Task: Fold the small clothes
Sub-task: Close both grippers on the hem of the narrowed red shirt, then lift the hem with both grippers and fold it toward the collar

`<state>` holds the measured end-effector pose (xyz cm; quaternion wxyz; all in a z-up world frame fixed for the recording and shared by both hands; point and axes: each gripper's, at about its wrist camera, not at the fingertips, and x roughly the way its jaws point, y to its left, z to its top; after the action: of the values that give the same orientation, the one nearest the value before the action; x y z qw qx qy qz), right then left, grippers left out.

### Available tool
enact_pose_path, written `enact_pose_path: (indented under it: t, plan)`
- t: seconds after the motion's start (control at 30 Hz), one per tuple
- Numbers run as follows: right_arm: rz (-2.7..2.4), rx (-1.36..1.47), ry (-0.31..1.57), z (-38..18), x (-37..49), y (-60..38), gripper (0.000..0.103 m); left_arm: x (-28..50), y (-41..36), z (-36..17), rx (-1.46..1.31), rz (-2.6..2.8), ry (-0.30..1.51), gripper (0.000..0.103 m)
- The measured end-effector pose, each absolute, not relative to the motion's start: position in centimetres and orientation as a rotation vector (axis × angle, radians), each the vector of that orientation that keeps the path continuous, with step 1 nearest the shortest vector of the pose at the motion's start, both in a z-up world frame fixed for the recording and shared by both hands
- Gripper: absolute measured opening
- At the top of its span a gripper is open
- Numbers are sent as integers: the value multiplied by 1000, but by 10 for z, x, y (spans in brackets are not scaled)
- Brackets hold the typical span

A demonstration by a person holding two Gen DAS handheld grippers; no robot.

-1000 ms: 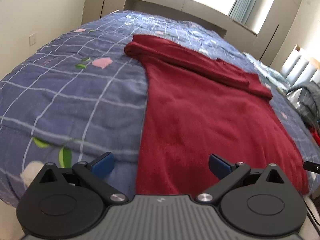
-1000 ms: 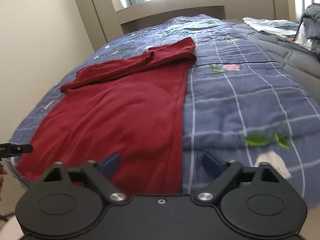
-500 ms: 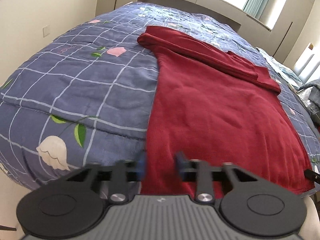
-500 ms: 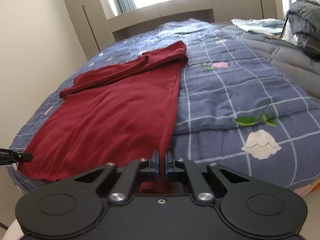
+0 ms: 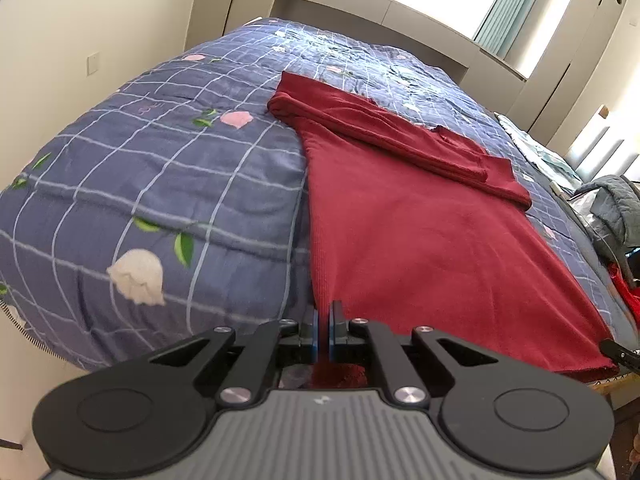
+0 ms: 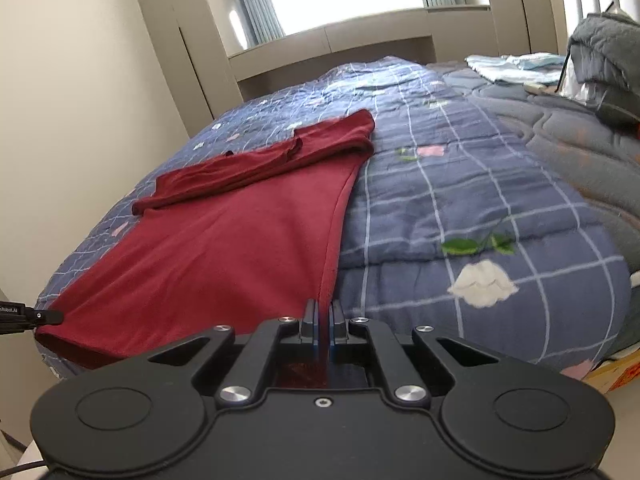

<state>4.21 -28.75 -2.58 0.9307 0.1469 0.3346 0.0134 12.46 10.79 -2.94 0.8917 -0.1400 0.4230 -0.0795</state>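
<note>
Grippers, left (image 5: 323, 330) and right (image 6: 324, 328), apparently pinch red garment (image 5: 420, 232) hem corners

Small white lettering stands on the black left gripper (image 6: 30, 315) tip at nine o'clock in the right wrist view, too tiny to read for certain. A small pale logo mark sits on the grey gripper housing (image 5: 322, 400) at six o'clock in the left wrist view; it spells nothing legible

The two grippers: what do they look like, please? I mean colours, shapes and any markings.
The left gripper has black link arms with silver pivot screws, two round black discs, blue pads on its fingers and a ribbed grey body with a small pale logo. The right gripper has the same shape and blue pads, but a smooth black body with one small screw in the middle.
</note>
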Motion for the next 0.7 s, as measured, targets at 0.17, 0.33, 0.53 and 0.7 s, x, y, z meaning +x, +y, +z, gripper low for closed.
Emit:
enact_pose_path:
  t: [0.17, 0.33, 0.53, 0.7]
  plan:
    - [24, 215, 679, -29, 38, -277, 39, 121, 103, -39, -292, -175, 867, 8]
    - [63, 70, 674, -28, 34, -263, 82, 112, 94, -38, -212, -129, 847, 78]
    - [216, -249, 657, -33, 32, -218, 95, 93, 72, -30, -31, -75, 751, 102]
    - [322, -422, 691, -50, 40, -179, 92, 86, 39, -30, 117, -99, 718, 103]
